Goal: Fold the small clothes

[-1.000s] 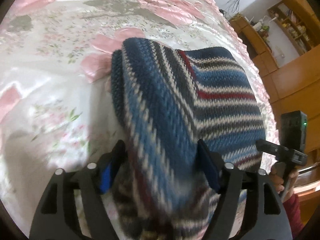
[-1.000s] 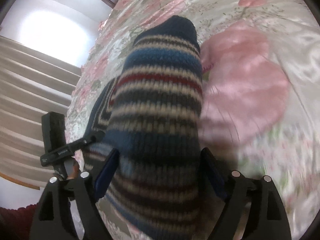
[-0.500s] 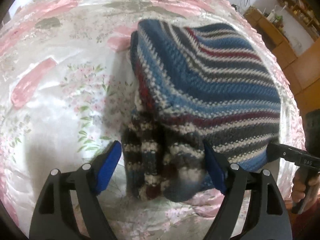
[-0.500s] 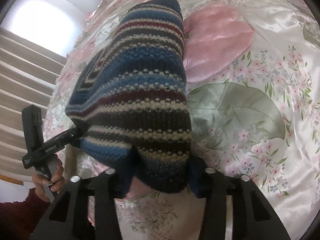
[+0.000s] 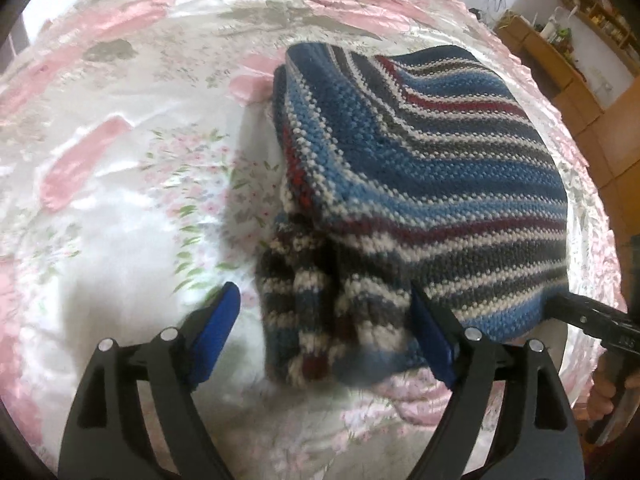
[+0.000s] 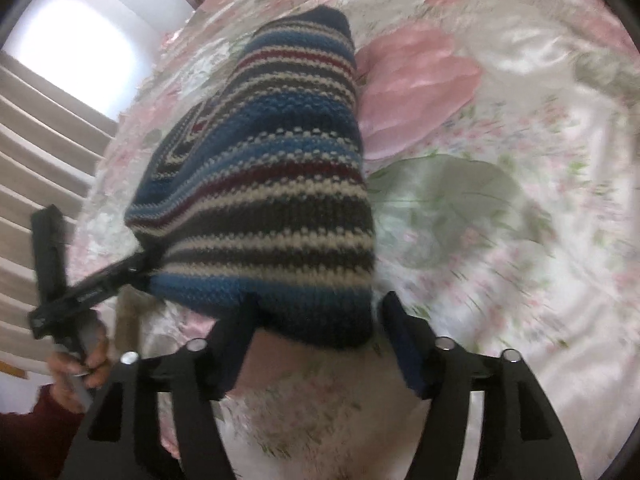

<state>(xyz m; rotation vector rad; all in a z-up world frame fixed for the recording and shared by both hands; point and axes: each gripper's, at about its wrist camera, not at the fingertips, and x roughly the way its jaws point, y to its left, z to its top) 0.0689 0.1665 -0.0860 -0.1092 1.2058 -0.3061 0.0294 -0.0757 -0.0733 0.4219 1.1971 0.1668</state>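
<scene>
- Left tongs [image 5: 324,340] gape wide, blue pads on either side of the near, bunched end of a striped knit garment [image 5: 420,184], gripping nothing.
- Right tongs [image 6: 316,332] also stand open, with the knit's near hem lying between the fingers.
- The garment lies folded on a floral satin bedspread [image 5: 120,200].
- Beyond the bed's far edge, wooden cabinets [image 5: 568,64] line the wall in the left view; pale curtains [image 6: 36,152] hang in the right.
</scene>
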